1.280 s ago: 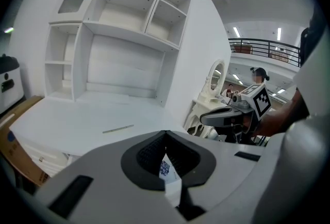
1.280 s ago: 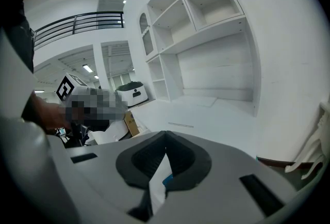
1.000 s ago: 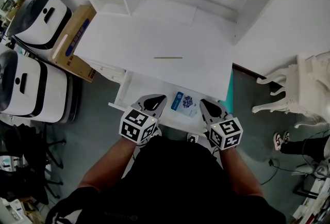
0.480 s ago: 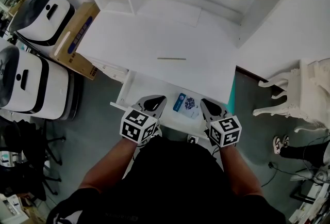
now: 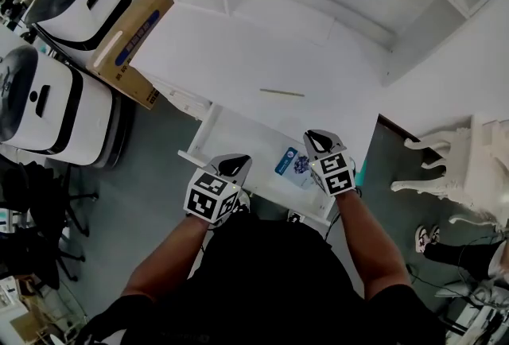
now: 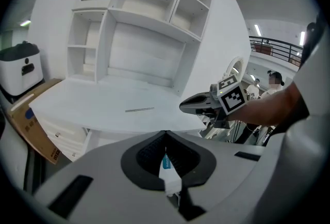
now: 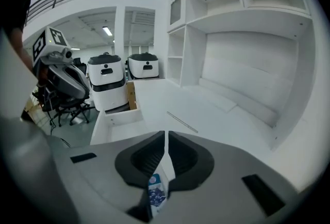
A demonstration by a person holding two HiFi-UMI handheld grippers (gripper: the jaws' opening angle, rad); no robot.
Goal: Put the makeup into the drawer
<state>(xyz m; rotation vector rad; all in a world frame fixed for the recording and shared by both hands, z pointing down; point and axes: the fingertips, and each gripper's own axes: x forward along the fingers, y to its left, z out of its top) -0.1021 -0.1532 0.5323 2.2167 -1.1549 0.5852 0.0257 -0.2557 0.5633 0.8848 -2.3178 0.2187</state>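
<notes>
Makeup (image 5: 293,164) lay in the open drawer (image 5: 238,141).
The left hand-held gripper (image 5: 236,161) and right hand-held gripper (image 5: 318,136) hovered near it, jaws closed together, empty.

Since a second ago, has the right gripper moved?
Yes: the right gripper has gone forward over the open drawer, toward the desk.

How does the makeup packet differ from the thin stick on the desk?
The makeup packet lies in the open drawer, while the thin stick lies on the desk top. The makeup packet is a flat blue-and-white rectangle, while the thin stick is a slim pale line. Both lie flat.
</notes>
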